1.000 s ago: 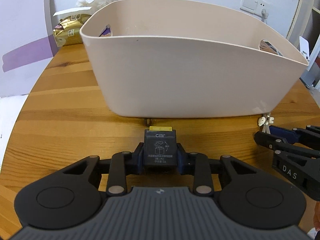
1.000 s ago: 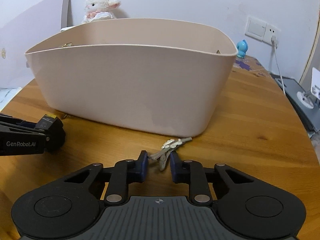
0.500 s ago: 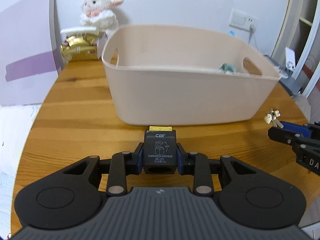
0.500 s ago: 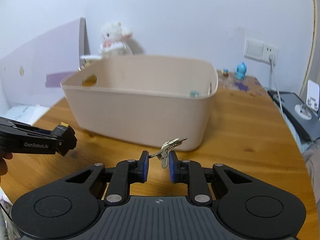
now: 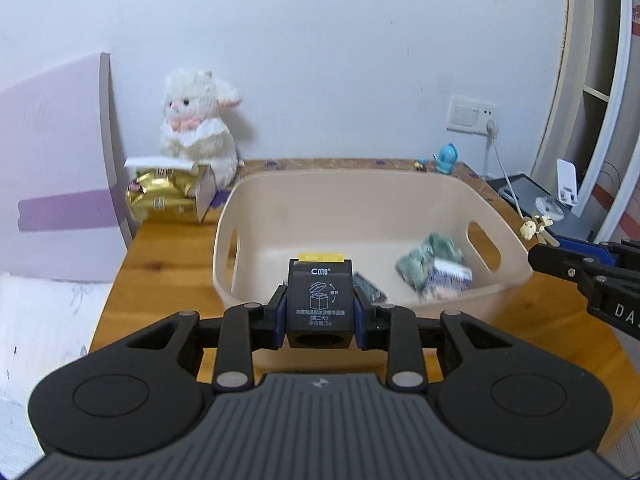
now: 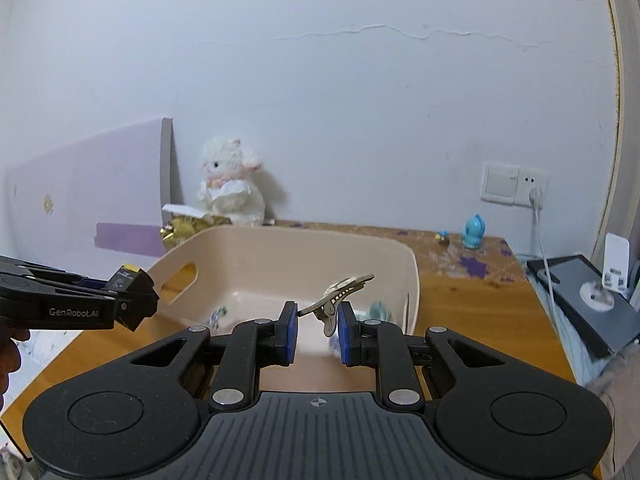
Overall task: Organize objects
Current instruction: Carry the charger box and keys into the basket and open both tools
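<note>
A: What is held over the beige bin [image 5: 400, 184], and why so high?

B: A small black box [image 5: 320, 304] with a yellow tab is clamped between the jaws of the left gripper [image 5: 320, 314], which are closed against its two sides. It is carried above the bin's near rim, presumably so that the wall is cleared before anything is let go.

A: And the right gripper [image 6: 318, 330]?

B: A metal hair clip [image 6: 340, 294] is pinched there by its tail, with the decorated end angled up and away toward the bin's far side. The jaws are narrowed onto it, though a gap is seen between the blue pads. The clip is likewise held above the near rim, just inside the bin's right half.

A: Is anything already inside the bin?

B: A blurred green and white bundle [image 5: 434, 266] is seen by the right-hand handle slot, and a dark item [image 5: 368, 286] lies near the front wall. What they are cannot be told.

A: So both things are judged ready for dropping?

B: That is judged likely; the tabletop [image 5: 168, 248] beside the bin is not being aimed at.
</note>
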A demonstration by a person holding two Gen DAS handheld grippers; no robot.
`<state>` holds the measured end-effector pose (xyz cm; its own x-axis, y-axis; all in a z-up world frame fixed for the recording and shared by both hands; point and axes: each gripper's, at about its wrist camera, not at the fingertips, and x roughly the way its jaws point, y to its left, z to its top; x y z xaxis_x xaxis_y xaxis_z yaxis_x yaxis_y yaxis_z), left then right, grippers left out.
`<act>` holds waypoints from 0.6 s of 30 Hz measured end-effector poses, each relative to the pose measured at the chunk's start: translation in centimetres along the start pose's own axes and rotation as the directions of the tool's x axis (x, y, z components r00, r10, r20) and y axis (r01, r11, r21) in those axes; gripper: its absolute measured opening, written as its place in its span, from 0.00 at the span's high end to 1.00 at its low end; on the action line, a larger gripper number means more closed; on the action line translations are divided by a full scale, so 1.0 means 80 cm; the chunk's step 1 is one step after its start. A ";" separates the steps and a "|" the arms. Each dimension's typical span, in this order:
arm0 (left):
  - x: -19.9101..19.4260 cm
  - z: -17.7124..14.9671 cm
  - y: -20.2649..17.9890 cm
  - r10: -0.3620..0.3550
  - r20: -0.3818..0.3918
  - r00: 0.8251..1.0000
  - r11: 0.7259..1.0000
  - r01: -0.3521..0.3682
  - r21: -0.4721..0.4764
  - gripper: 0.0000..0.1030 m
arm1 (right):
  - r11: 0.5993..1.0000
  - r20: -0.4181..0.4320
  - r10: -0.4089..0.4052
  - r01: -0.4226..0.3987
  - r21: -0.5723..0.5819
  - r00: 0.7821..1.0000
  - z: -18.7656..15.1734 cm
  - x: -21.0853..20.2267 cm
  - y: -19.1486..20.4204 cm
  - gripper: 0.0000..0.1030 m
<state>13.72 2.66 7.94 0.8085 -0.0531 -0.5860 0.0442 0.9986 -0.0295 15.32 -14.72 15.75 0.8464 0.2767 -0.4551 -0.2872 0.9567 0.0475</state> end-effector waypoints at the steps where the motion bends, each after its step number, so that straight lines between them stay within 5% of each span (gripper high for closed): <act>1: 0.006 0.005 -0.001 0.003 0.001 1.000 1.000 -0.003 0.003 0.67 | 1.000 -0.002 -0.001 0.001 0.003 1.000 0.005 0.008 0.000 0.82; 18: 0.149 0.017 -0.009 0.095 -0.180 0.979 0.995 -0.089 0.046 0.67 | 0.999 -0.191 -0.013 0.019 0.030 0.982 -0.011 0.129 -0.003 0.82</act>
<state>24.10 1.28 2.12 0.6900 0.0436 -0.7225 -0.0006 0.9982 0.0597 23.77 -12.19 10.28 0.7489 0.2418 -0.6170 -0.2573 0.9641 0.0655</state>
